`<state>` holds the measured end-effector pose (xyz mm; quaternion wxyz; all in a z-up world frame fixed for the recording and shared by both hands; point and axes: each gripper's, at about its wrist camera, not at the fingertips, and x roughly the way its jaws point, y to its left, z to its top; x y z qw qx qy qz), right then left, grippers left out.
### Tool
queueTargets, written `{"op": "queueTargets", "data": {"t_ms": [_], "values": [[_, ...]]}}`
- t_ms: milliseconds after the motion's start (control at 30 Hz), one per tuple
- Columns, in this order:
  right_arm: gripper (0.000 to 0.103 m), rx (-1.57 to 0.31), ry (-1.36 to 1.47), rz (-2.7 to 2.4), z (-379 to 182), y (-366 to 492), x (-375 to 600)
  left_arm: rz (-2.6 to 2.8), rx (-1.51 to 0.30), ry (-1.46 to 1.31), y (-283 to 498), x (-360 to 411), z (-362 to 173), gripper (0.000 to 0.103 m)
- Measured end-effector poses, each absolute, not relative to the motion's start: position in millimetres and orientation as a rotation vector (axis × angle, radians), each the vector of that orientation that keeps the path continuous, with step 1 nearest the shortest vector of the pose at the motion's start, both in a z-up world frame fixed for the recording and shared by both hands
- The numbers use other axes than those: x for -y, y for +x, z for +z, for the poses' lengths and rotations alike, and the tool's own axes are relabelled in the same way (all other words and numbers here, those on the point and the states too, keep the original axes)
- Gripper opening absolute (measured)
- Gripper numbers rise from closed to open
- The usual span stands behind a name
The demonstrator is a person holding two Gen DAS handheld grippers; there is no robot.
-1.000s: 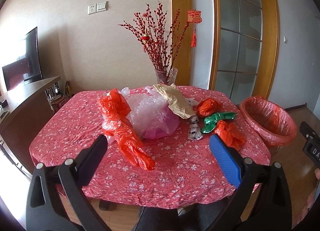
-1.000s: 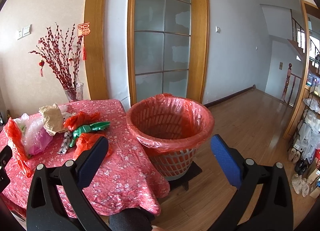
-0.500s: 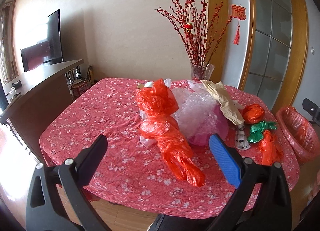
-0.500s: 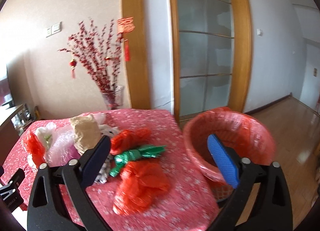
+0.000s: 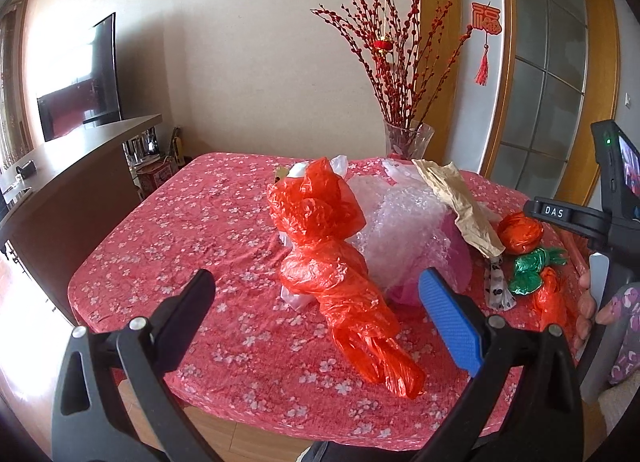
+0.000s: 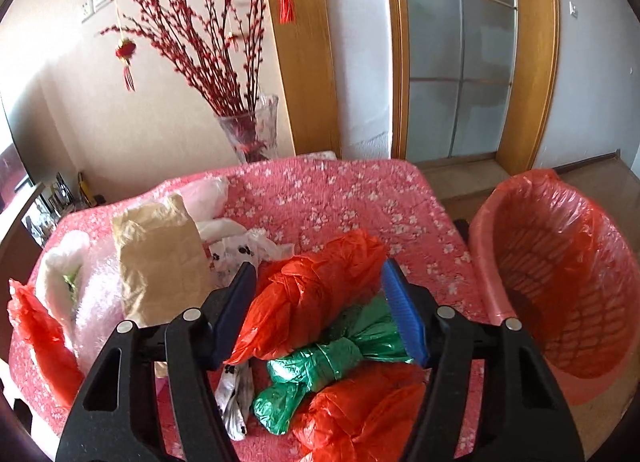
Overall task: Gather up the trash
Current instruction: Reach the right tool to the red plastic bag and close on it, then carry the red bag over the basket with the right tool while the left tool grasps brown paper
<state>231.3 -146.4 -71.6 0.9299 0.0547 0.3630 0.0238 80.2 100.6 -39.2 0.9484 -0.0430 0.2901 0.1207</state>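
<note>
Now the left gripper [image 5: 316,292] hangs with fingers wide over the worktop [image 5: 180,230], a long red bag [image 5: 340,274] between them but untouched. Rightward, the right gripper [image 6: 318,282] tilts down, fingers closing around a red bundle [image 6: 316,290], the green wrapper [image 6: 328,362] beneath; contact is unclear. Right of its fingers stands the lined bin [image 6: 560,282].

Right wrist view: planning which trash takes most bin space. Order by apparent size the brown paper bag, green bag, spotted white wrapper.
1. brown paper bag
2. green bag, though nearer the camera, so it is unsure against the paper bag
3. spotted white wrapper, partly hidden
</note>
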Motion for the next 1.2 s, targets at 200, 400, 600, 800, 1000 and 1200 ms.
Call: {"op": "queueTargets", "data": {"t_ms": [200, 400, 600, 800, 1000, 1200], "values": [[0.056, -0.830, 0.110, 0.078, -93, 244, 141, 0.247, -0.612, -0.095, 90, -106, -45, 0.099], [0.040, -0.854, 0.107, 0.124, -101, 248, 135, 0.234, -0.603, -0.082, 91, -103, -45, 0.099], [0.032, -0.797, 0.116, 0.161, -87, 240, 136, 0.218, -0.602, -0.083, 95, -99, -44, 0.099], [0.031, -0.708, 0.137, 0.163, -63, 225, 147, 0.232, -0.614, -0.100, 100, -104, -46, 0.097], [0.031, -0.648, 0.151, 0.135, -47, 212, 163, 0.180, -0.588, -0.094, 105, -94, -35, 0.093], [0.031, -0.626, 0.137, 0.088, -45, 199, 183, 0.069, -0.573, -0.108, 140, -65, -18, 0.079]]}}
